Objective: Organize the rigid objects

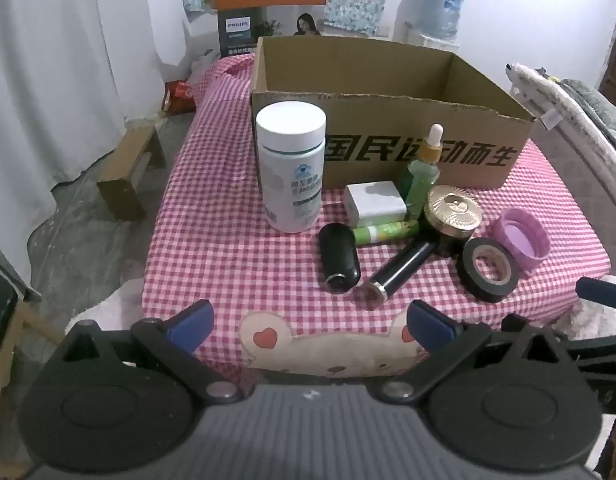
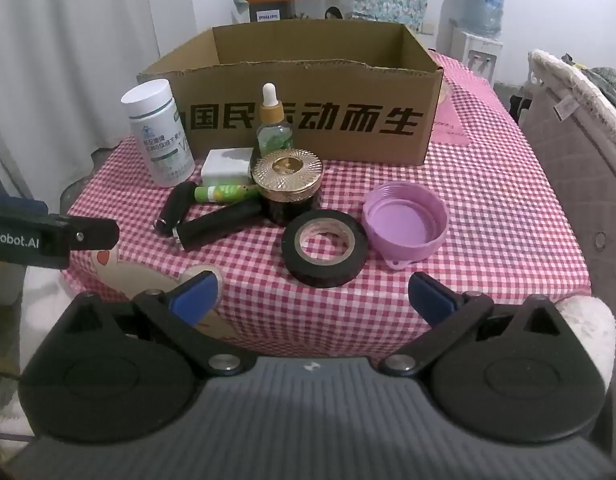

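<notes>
Cardboard box [image 2: 303, 120]: sitting open-topped at the back of the counter [image 2: 488, 208], black printed characters facing forward; only bare inner walls are showing, its floor is hidden behind the front wall.
White bottle [image 1: 290, 168]: standing upright with its cap on, just left of the box's front wall.
Dropper bottle [image 2: 272, 128]: standing upright against the box front, green-tinted glass, white bulb on top.
White block [image 1: 375, 202]: lying just in front of the dropper bottle.
Green tube [image 2: 223, 193]: lying on its side, touching the white block's near edge.
Gold-lidded jar [image 2: 287, 184]: sitting closed beside the tube, so its contents are not showing.
Black cylinders: the stubby black case [image 1: 339, 258] and the long black tube [image 1: 400, 266] are lying side by side nearer the front.
Black tape roll [image 2: 326, 246]: lying flat, hollow core facing up.
Purple cap [image 2: 406, 226]: resting open side up, holding nothing, just right of the tape.
Left tool [image 1: 308, 326]: hovering over the counter's near edge, blue pads spread wide, gripping nothing.
Right tool [image 2: 312, 298]: hanging before the tape roll, pads spread wide, gripping nothing.
</notes>
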Demonstrator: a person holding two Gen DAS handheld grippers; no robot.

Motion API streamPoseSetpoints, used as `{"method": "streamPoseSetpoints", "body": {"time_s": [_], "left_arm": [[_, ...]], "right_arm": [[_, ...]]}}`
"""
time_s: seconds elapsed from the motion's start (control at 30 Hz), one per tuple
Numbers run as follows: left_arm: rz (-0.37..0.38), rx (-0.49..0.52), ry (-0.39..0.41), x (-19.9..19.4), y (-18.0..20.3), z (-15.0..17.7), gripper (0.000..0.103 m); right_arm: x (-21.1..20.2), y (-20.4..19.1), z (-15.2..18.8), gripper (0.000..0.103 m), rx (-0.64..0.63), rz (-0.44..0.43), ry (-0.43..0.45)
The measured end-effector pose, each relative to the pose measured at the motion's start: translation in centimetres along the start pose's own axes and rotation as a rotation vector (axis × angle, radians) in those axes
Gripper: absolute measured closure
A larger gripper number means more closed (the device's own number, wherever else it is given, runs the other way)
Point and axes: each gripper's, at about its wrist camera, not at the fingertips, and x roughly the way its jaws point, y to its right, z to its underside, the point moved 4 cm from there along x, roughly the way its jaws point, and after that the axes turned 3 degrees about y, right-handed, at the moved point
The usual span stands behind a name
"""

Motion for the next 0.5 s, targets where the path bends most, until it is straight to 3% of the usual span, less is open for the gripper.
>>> {"method": "streamPoseSetpoints", "body": {"time_s": [0.5], "left_arm": [[-0.028, -0.007, -0.013, 0.57, -0.08, 0.15, 0.000]], "right_arm": [[0.36, -0.02, -0.06, 0.001, 0.007, -0.007, -0.009]]}}
